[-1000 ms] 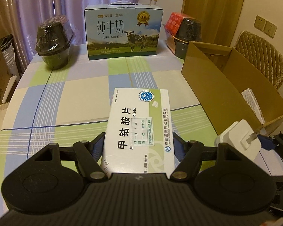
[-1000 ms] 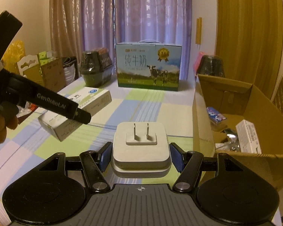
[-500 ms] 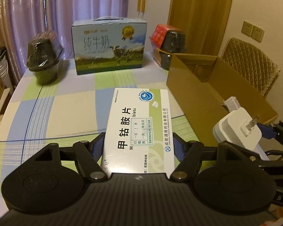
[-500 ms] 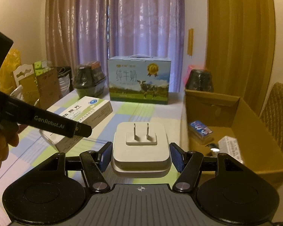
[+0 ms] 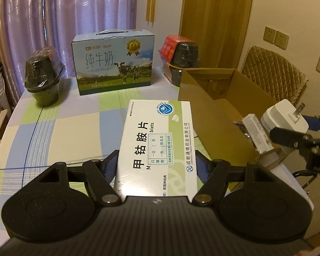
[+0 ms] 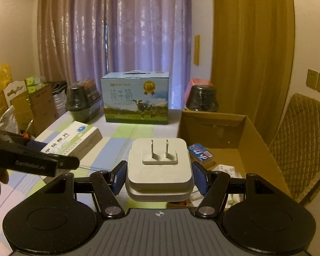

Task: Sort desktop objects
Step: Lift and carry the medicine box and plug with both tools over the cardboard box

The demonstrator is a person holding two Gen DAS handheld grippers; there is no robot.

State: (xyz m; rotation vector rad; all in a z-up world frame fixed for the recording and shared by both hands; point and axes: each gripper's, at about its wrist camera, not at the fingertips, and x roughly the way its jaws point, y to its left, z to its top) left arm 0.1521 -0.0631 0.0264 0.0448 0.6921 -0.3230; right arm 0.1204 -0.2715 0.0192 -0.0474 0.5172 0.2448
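Holding both items aloft over the bench's right side: left gripper fingers clamp the medicine box, long axis pointing forward; right gripper fingers clamp the white plug adapter, nearer the open cardboard box at the bench's right edge. Checked tablecloth; curtains behind.

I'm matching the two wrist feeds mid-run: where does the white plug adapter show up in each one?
Left wrist: the white plug adapter is at the right edge, above the open cardboard box, clamped in the right gripper.
Right wrist: it fills the lower centre, prongs up, between the blue finger pads.
Shared landmark: the blue milk carton at the table's far end.
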